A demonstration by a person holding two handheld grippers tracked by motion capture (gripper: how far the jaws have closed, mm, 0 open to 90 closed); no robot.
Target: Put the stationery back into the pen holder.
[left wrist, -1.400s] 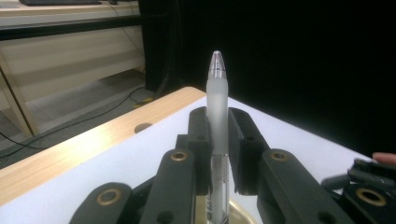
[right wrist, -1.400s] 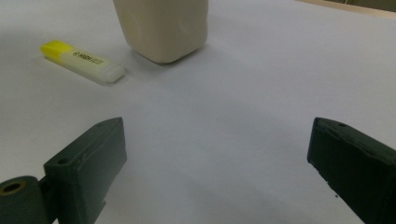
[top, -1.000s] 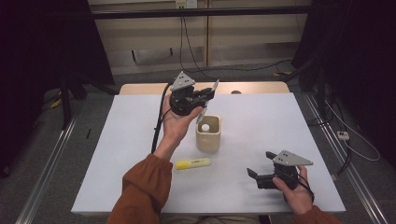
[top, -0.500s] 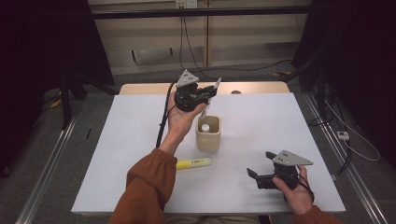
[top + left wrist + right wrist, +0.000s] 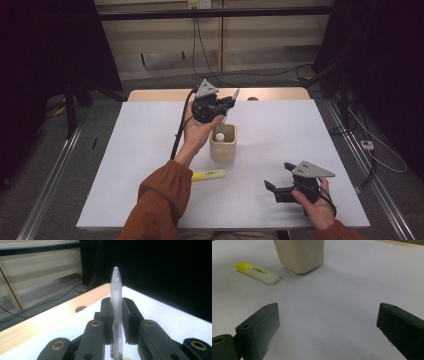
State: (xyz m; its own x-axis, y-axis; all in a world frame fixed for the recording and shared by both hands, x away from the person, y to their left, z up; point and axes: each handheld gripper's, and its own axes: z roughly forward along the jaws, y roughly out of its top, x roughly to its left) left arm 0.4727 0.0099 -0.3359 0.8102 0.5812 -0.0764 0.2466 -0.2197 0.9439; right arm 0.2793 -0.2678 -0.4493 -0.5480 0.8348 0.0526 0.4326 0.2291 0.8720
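My left gripper (image 5: 227, 100) hovers just behind and above the beige cup (image 5: 223, 142), shut on a frosted clear pen (image 5: 116, 293). The pen (image 5: 235, 94) pokes out past the jaws toward the far right. Something white and round (image 5: 219, 135) lies inside the cup. A yellow highlighter (image 5: 207, 175) lies on the white table in front of the cup, beside the left sleeve. My right gripper (image 5: 279, 176) rests near the front right of the table, open with nothing between its jaws. In the right gripper view (image 5: 328, 322) it faces the cup (image 5: 299, 255) and the highlighter (image 5: 257, 272).
A white sheet (image 5: 300, 130) covers the table, with a wooden strip (image 5: 165, 95) and a hole (image 5: 81, 308) along the far edge. Cables run over the floor behind. Metal rails (image 5: 50, 165) flank the table.
The left gripper, still holding the pen, has shifted a little to the right and down, closer to the cup. The right gripper has stayed put.
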